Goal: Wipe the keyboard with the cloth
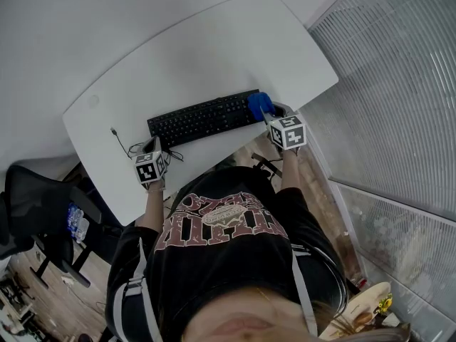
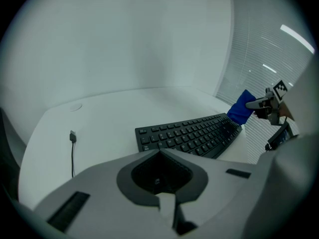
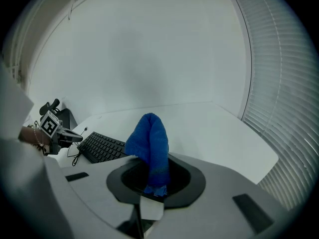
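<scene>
Blue cloth point(image 3: 149, 143) stands pinched in the right gripper point(image 1: 274, 114), at the black keyboard's point(image 1: 203, 118) right end. The left gripper point(image 1: 152, 148), jaws seemingly together and empty, is just short of the keyboard's left end.

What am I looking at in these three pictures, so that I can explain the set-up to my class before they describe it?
There is no robot here. A person holds a two-jaw tool in each hand. The head view looks down from a camera on the person's head. The other two pictures come from cameras riding on each tool. On the white table lie a black keyboard and a loose cable. The right tool grips a blue cloth at the keyboard's right end. The left tool is closed on nothing, near the keyboard's left end.
</scene>
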